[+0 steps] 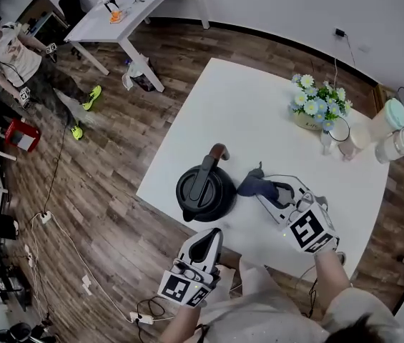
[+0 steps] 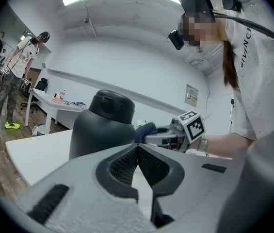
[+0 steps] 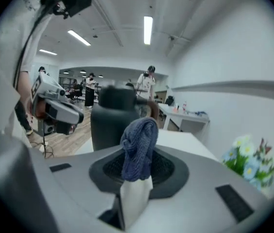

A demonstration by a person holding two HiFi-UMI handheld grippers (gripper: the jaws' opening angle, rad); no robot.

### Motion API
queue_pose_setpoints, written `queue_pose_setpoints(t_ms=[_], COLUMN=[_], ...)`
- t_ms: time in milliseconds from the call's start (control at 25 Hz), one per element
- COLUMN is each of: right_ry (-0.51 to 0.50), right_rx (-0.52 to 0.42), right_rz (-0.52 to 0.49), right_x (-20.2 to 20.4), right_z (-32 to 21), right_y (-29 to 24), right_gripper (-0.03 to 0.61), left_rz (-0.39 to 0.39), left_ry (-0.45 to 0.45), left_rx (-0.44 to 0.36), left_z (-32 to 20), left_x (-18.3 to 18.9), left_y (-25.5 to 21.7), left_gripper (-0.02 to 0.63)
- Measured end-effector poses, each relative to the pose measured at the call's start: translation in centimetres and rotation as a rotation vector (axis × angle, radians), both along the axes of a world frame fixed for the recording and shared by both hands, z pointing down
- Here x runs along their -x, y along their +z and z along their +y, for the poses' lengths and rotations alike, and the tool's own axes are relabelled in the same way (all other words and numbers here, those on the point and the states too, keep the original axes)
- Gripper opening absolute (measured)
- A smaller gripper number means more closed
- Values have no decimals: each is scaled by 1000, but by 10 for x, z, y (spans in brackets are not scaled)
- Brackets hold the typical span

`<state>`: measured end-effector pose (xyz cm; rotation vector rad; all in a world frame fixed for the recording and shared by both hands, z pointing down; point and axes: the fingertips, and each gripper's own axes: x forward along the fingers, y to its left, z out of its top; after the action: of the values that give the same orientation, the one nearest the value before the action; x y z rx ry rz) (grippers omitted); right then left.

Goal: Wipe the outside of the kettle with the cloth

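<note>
A black kettle [image 1: 204, 188] with a brown-tipped handle stands near the front left edge of the white table [image 1: 259, 120]. My right gripper [image 1: 264, 188] is shut on a dark blue cloth [image 1: 253, 185], which hangs just right of the kettle; whether it touches the wall I cannot tell. The right gripper view shows the cloth [image 3: 138, 147] bunched between the jaws with the kettle [image 3: 113, 120] behind it. My left gripper [image 1: 209, 239] is shut on nothing, just in front of the kettle [image 2: 103, 125] at the table's edge.
A flower pot [image 1: 316, 106], a glass and pale jars [image 1: 391, 131] stand at the table's far right. Another white table [image 1: 126, 9] is at the back left, with a person [image 1: 16, 56] beside it. Cables lie across the wooden floor [image 1: 80, 213].
</note>
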<state>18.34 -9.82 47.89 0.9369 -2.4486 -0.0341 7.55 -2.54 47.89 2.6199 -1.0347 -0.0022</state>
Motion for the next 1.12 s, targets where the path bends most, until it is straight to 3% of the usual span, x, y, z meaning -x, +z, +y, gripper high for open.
queue_pose_setpoints(t_ms=[120, 240, 400, 520, 600, 840, 1000, 1120], right_ry=[-70, -146, -157, -103, -67, -80, -80, -81], right_rx=[-170, -225, -141, -63, 2, 130, 210, 206], right_rz=[1, -65, -145, -307, -343, -238, -184, -106], right_x=[-1, 14, 27, 25, 17, 29, 30, 28], right_z=[-8, -18, -35, -45, -51, -53, -52, -52], right_y=[-69, -94, -63, -47, -32, 33, 65, 72], right_gripper=[71, 71, 71, 71, 71, 71, 71, 71], left_rz=[-23, -16, -22, -28, -27, -31, -20, -10], left_ry=[-97, -240, -322, -372, -413, -458, -457, -453], left_rx=[16, -3, -51, -61, -60, -59, -44, -42], left_z=[-4, -19, -32, -33, -33, -31, -31, -33], left_x=[37, 81, 104, 119, 133, 162, 159, 157], left_y=[-1, -13, -29, -31, -28, -17, -11, -13], left_gripper=[6, 6, 6, 6, 6, 6, 6, 6])
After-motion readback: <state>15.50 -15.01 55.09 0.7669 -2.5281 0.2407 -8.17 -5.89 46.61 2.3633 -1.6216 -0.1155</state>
